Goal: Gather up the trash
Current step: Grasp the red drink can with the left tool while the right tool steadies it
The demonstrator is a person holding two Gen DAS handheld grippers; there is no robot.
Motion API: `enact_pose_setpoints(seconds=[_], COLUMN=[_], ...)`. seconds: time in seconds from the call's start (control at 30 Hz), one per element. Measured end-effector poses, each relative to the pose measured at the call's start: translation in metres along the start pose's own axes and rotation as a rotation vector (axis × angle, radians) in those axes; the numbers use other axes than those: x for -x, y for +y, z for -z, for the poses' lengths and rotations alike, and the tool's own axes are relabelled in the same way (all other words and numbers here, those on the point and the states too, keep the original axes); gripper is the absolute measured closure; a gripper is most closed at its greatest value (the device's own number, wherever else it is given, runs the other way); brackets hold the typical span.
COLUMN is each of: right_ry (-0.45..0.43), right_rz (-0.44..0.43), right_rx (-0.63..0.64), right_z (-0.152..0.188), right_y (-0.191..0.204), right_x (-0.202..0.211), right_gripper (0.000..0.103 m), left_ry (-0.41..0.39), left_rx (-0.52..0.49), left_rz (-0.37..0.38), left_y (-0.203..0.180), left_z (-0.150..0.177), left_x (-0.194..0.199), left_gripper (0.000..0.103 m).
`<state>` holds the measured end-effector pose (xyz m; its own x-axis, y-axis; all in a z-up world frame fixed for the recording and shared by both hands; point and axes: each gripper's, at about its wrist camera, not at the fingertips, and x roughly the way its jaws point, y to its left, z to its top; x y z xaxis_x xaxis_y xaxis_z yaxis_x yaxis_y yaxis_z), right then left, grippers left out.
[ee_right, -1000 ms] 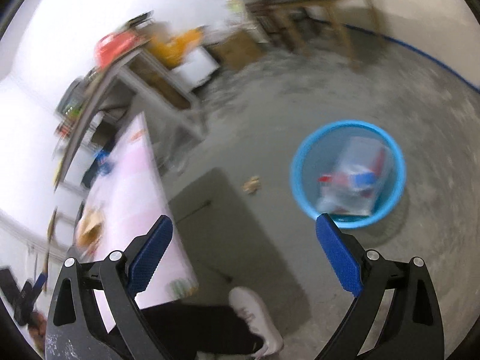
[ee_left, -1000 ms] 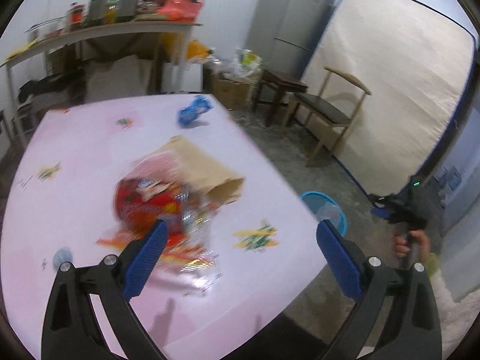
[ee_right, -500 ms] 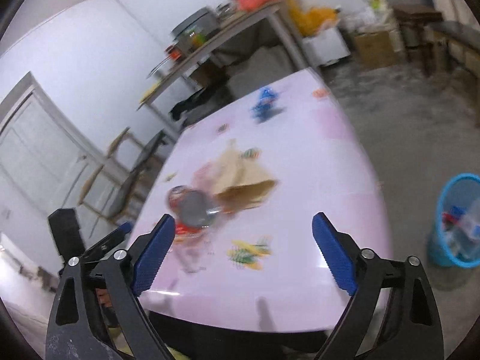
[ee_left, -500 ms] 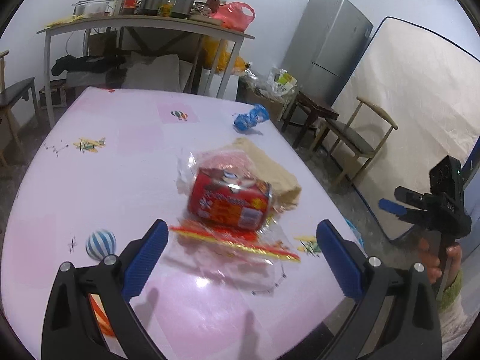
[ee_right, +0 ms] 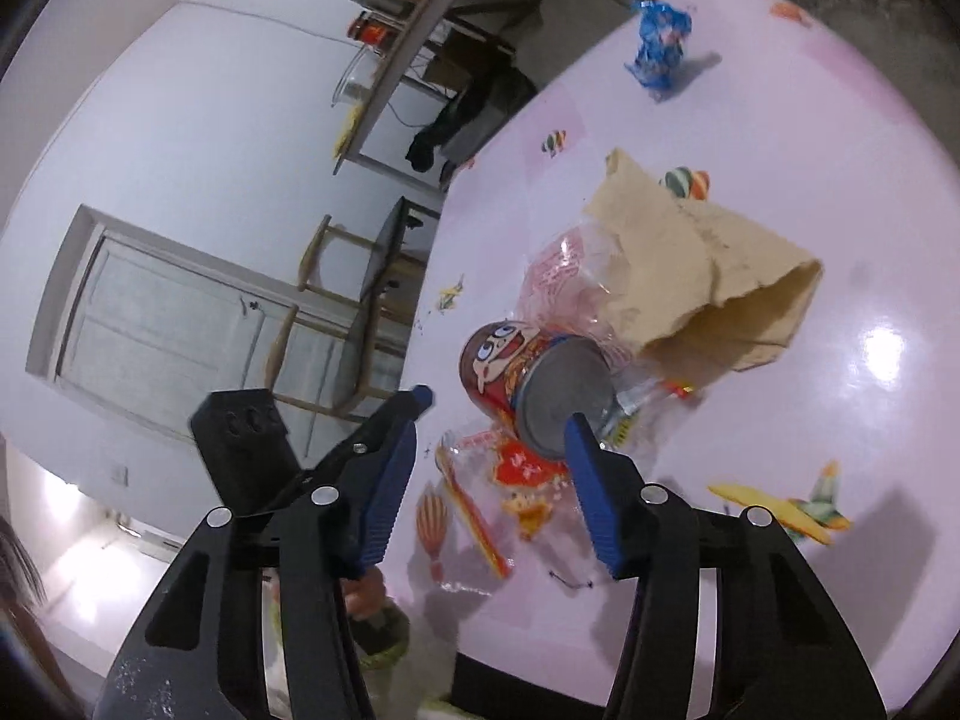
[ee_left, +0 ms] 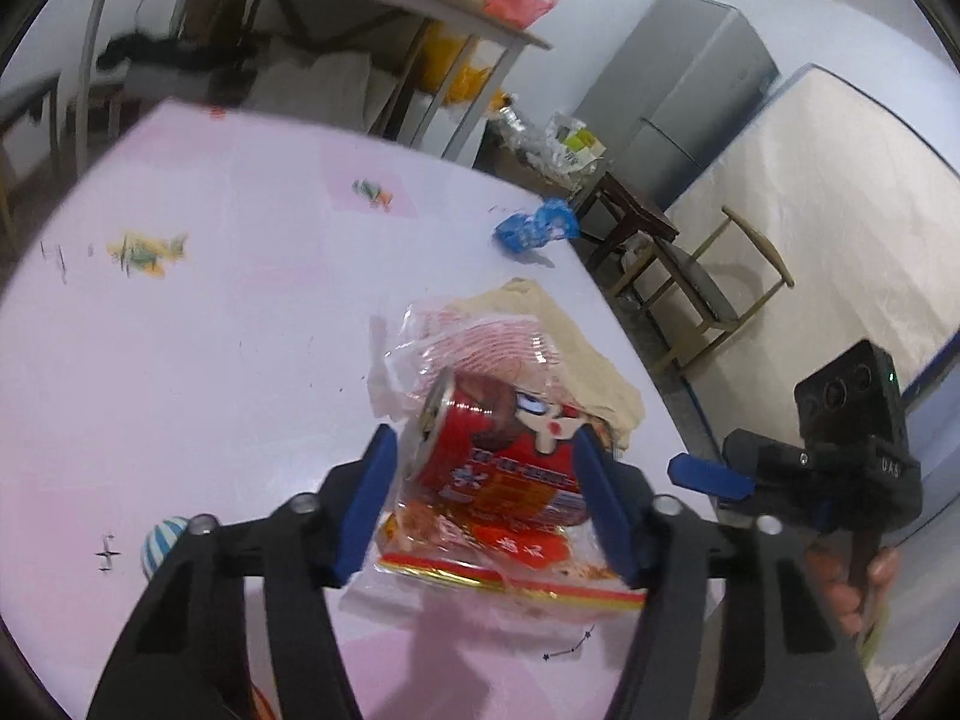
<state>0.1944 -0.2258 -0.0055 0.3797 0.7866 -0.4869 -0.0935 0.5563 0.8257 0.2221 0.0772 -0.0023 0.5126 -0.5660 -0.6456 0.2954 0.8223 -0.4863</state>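
Pink table (ee_left: 180,360) in cluttered room, left gripper (ee_left: 489,498) closing around red can (ee_left: 510,456), right gripper (ee_right: 489,480) closing empty.

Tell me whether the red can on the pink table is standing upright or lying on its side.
Lying on its side: the red can shows its round metal end sideways, resting on clear wrappers.

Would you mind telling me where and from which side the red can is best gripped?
Grip the red can across its round body, coming from the table's near edge as the left hand-held gripper does: it lies on its side on wrappers, ends pointing sideways, and the closing jaws straddle it.
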Motion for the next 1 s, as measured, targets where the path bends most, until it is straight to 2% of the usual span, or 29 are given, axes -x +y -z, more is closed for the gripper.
enact_pose_setpoints(seconds=[0.1,0.27,0.37,0.53,0.7,1.0], right_ry=[0.02,0.045,0.043,0.044,0.036,0.081], right_rz=[0.0,0.022,0.045,0.045,0.048,-0.021], right_rx=[-0.024,-0.036,-0.033,-0.031,-0.007,-0.022], right_z=[-0.005,-0.011,-0.013,-0.011,-0.011,-0.008], right_y=[0.0,0.001,0.001,0.003,0.012,0.023], right_x=[-0.011,-0.028,-0.031,-0.032,-0.027,-0.046], right_gripper=[0.059,0.067,0.07,0.078,0.079,0.079], left_ry=[0.033,0.062,0.042,0.022,-0.023,-0.126], left_rx=[0.037,0.043,0.014,0.029,0.033,0.064], left_rz=[0.035,0.093,0.084,0.108,0.126,0.139], left_y=[0.012,0.012,0.008,0.011,0.009,0.016], left_z=[-0.002,-0.001,0.0,0.001,0.001,0.007], left_x=[-0.012,-0.022,-0.021,-0.014,0.0,0.05], left_gripper=[0.05,0.056,0.057,0.057,0.057,0.057])
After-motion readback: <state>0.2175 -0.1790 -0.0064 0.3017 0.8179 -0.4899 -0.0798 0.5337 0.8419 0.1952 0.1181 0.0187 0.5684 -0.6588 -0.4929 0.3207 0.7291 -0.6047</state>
